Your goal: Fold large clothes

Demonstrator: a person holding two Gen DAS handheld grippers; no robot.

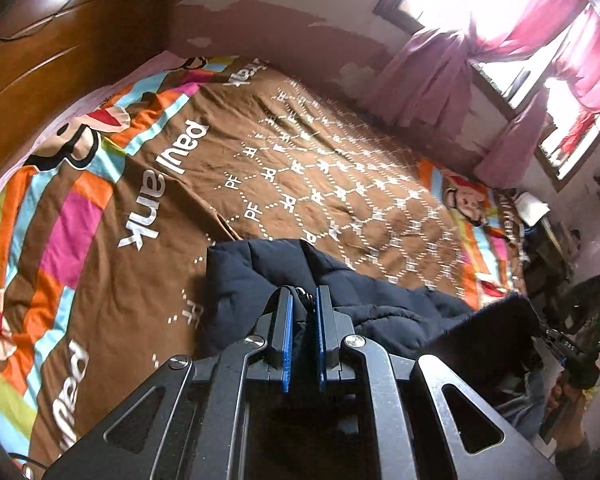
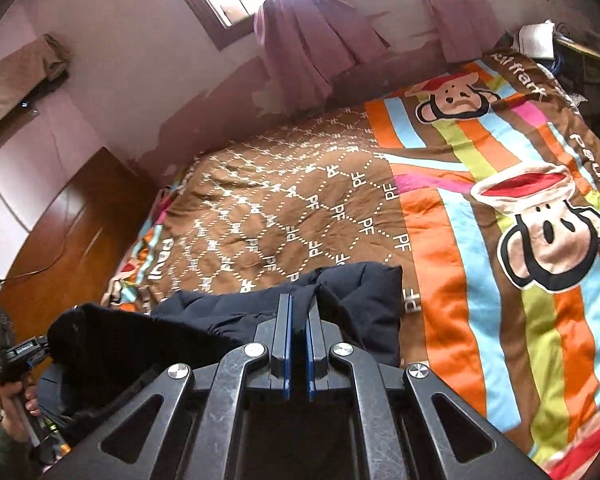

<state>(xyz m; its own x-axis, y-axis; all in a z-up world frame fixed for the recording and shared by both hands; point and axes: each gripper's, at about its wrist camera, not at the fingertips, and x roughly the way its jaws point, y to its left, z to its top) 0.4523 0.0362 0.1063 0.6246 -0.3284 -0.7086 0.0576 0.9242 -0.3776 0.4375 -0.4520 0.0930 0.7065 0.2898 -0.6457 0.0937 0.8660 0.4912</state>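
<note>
Two grippers held one coat.
The left gripper (image 1: 304, 294) and right gripper (image 2: 300, 302) each pinched the puffy dark blue coat (image 1: 252, 268) above the brown patterned bedcover (image 1: 300, 160).

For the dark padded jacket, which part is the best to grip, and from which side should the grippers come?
Grip the navy jacket at its two outer corners, coming from above at the near edge of the bed cover. Its puffy bulk sags, so a spread hold keeps it flat. The left gripper and right gripper already pinch it so.

Home bedroom, bed (image 1: 308, 152), curtained window (image 2: 300, 20)
</note>
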